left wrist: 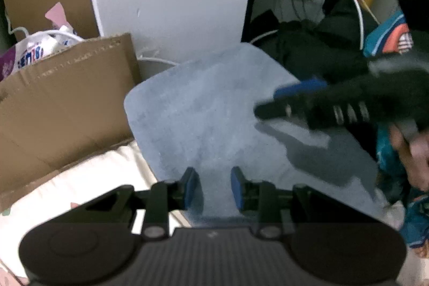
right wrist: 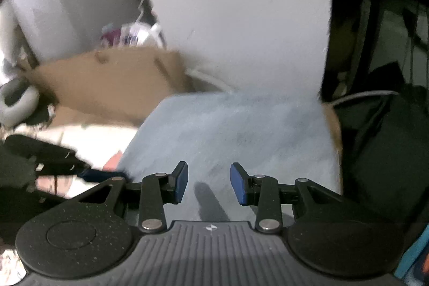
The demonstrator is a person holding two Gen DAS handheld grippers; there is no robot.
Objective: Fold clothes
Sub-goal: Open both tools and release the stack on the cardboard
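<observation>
You are holding both grippers over the blue cloth [left wrist: 214, 109], which is lying flat on the bed beside the box [left wrist: 61, 98]. The left gripper [left wrist: 214, 186] and right gripper [right wrist: 209, 182] are both spread and empty, probably so either can take an edge.

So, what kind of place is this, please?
Probably a lived-in home room, perhaps a bedroom. A folded light blue fleece cloth lies on cream bedding, beside a brown cardboard box and a heap of dark clothes.
</observation>
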